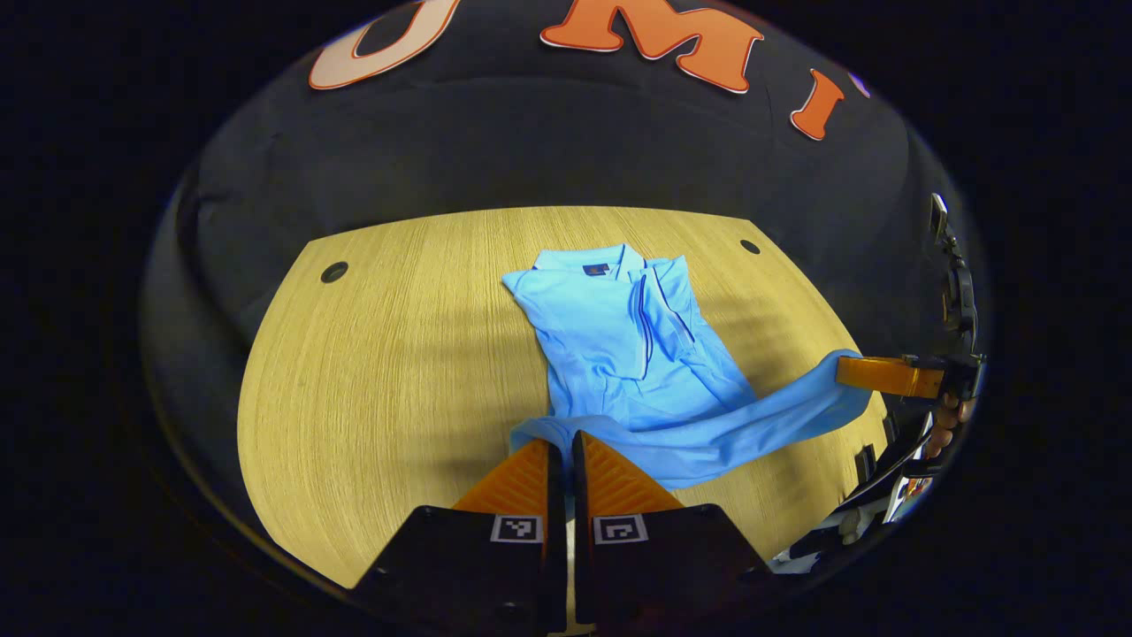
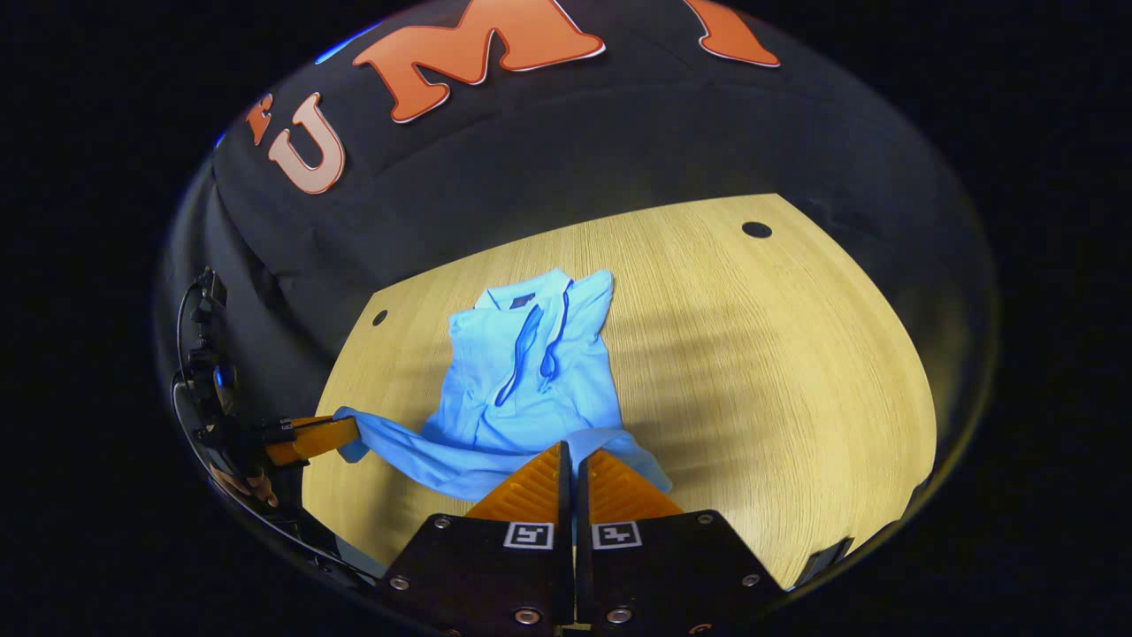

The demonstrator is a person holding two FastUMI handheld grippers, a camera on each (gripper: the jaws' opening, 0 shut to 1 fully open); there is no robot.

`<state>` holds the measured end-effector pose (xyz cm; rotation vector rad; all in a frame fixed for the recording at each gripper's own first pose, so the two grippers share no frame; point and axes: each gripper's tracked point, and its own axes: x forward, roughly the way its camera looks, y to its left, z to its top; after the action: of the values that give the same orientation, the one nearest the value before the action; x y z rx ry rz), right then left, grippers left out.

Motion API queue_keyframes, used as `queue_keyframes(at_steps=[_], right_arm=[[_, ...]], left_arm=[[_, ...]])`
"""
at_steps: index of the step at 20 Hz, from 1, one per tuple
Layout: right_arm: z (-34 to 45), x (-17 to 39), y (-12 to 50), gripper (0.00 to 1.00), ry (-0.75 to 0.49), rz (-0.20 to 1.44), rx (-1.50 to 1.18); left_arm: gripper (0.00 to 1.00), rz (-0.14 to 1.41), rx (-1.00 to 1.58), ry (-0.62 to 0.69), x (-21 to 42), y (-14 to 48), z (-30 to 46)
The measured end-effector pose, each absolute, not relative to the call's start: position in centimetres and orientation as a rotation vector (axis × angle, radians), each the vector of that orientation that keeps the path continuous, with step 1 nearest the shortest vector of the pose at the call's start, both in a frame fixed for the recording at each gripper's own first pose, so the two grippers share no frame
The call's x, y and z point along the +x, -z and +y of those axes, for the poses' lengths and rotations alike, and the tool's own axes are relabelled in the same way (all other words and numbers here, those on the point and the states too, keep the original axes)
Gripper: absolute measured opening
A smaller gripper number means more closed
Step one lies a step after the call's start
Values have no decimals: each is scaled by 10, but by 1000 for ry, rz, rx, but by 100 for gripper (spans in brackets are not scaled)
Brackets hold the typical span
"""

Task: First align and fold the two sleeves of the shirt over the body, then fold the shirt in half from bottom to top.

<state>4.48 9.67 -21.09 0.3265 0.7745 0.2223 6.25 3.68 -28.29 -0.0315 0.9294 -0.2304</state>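
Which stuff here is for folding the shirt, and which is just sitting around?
For the job:
- light blue polo shirt, sleeves folded in
- its bottom hem, pinched at both corners
- left tongs
- right tongs

Just there:
- wooden table
- round holes in the table
- black cloth wall

We cannot see the shirt's (image 1: 619,345) bottom hem corners where they pass between each gripper's fingertips (image 1: 566,442) (image 2: 575,456). Its chest label is too small to make out. The table's (image 2: 796,372) near edge is hidden behind both gripper bodies.
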Motion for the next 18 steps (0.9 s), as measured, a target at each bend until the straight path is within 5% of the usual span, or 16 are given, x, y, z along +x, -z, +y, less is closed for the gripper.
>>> queue_keyframes(at_steps=[18], right_arm=[[103,228,207,2,-198,748,261]], left_arm=[[8,812,-75,181,253,295,75]])
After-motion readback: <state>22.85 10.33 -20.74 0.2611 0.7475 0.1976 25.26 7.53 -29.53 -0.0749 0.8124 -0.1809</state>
